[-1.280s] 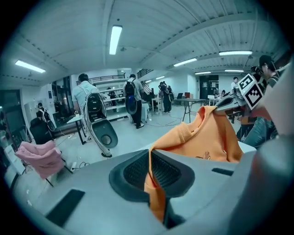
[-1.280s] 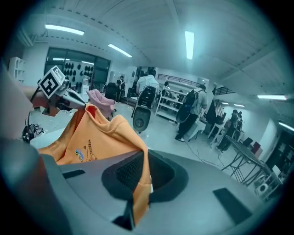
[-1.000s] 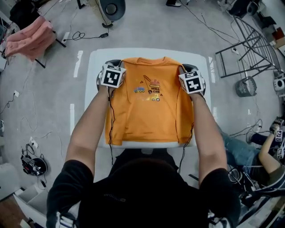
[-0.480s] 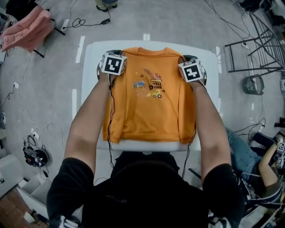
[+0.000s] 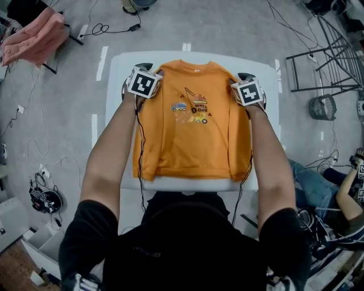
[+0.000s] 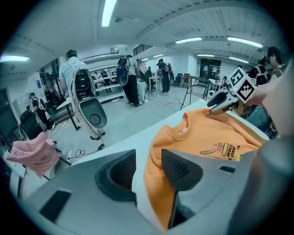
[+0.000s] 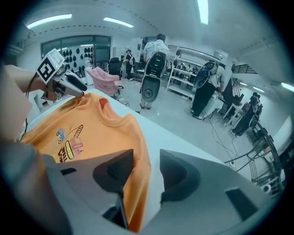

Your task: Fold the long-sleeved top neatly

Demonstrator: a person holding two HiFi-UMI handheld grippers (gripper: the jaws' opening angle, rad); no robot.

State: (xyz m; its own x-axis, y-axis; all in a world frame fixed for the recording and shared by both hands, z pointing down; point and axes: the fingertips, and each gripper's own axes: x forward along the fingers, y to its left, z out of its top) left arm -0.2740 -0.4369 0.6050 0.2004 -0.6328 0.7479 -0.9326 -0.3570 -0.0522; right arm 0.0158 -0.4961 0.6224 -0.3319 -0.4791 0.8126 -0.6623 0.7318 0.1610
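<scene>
Though cubes [image 5: 143,83] [image 5: 247,92] hide it overhead, both claws [image 6: 148,167] [image 7: 147,170] (just opened) straddle the top [image 5: 193,142].

Top [image 5: 190,133] spread flat on table [image 5: 116,68], draped garment [image 5: 34,37] far left, wire rack [image 5: 325,55] far right

The right tool [image 7: 147,172] has its two dark jaws apart; they have just been opening. The orange top [image 7: 92,128] runs its side edge up through the gap, close against the left-hand jaw, and neither pad presses on it. White counter [image 7: 183,137] fills the rest of the gap. The top lies flat, with its collar [image 7: 103,103] at the far end and its print [image 7: 69,147] (a crane and small vehicles) off to the left. The left tool [image 7: 78,87] has its tip at the other shoulder, with its marker cube [image 7: 49,68] above. Beyond the counter are a pink cloth [image 7: 104,75] and people [image 7: 156,48] standing under strip lights [image 7: 202,11].
</scene>
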